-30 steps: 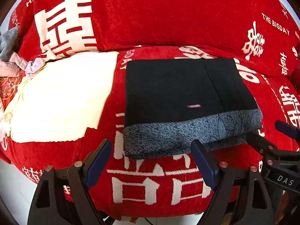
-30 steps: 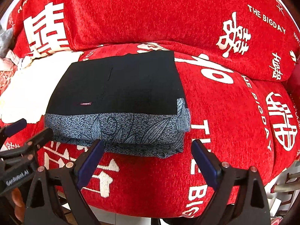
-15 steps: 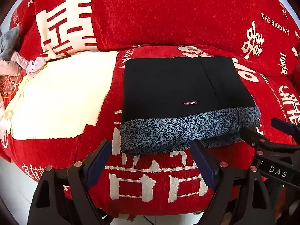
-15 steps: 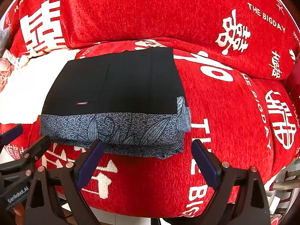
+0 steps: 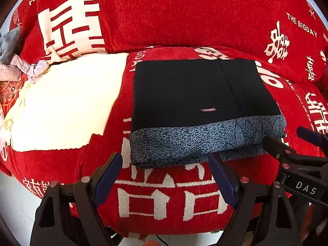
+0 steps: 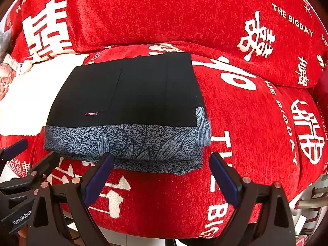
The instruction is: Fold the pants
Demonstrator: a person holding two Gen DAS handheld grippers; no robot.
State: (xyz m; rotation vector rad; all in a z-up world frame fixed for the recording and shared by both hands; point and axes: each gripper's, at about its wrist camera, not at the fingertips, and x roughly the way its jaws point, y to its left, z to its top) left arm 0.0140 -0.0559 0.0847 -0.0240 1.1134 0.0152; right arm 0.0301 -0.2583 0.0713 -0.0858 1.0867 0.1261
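Observation:
The pants [image 5: 196,96] lie folded into a flat rectangle on the red sofa seat [image 5: 168,186], black on top with a blue-grey leaf-print band along the near edge; they also show in the right wrist view [image 6: 131,94]. My left gripper [image 5: 166,176] is open and empty, just in front of the pants' near left edge. My right gripper [image 6: 162,174] is open and empty, in front of the near right edge. Each gripper shows at the side of the other's view, the right one [image 5: 287,141] and the left one [image 6: 30,155].
A cream cloth [image 5: 61,102] lies flat on the seat left of the pants. Grey and pink clothes [image 5: 12,61] are heaped at the far left. The red back cushion [image 5: 164,16] rises behind. Pale floor [image 5: 14,205] shows below the seat's front edge.
Both grippers have drawn back a little from the pants and stay open. The folded pants have not moved.

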